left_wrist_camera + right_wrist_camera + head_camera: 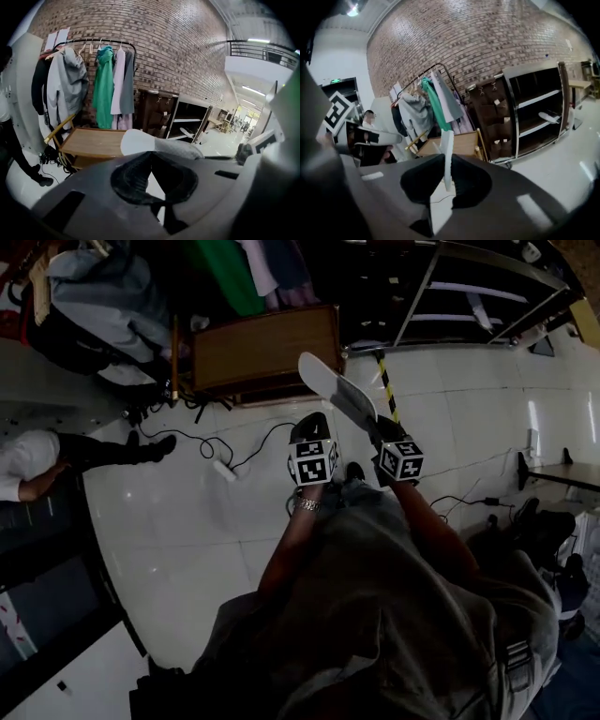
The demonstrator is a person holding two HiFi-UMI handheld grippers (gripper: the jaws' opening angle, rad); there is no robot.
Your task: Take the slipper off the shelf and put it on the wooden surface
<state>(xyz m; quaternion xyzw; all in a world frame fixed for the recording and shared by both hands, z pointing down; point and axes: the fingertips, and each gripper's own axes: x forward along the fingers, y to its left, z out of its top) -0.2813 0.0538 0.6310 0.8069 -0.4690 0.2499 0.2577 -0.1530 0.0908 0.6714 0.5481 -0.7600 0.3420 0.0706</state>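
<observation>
A white slipper (337,390) sticks out in the air past my right gripper (377,430), which is shut on its near end. In the right gripper view the slipper (446,154) stands edge-on, pinched between the jaws. The wooden surface (267,348) is a low table just beyond the slipper's toe, in front of the clothes rack. My left gripper (314,425) hovers close beside the right one; its jaws meet at the tips with nothing between them. In the left gripper view the slipper (154,143) lies just past those tips. The black shelf (534,112) stands to the right.
Another white slipper (548,116) lies on the shelf. Clothes (103,79) hang on a rack behind the table. A person (37,465) sits at the left. Cables and a power strip (223,470) lie on the white tiles. A dark table (562,474) stands at the right.
</observation>
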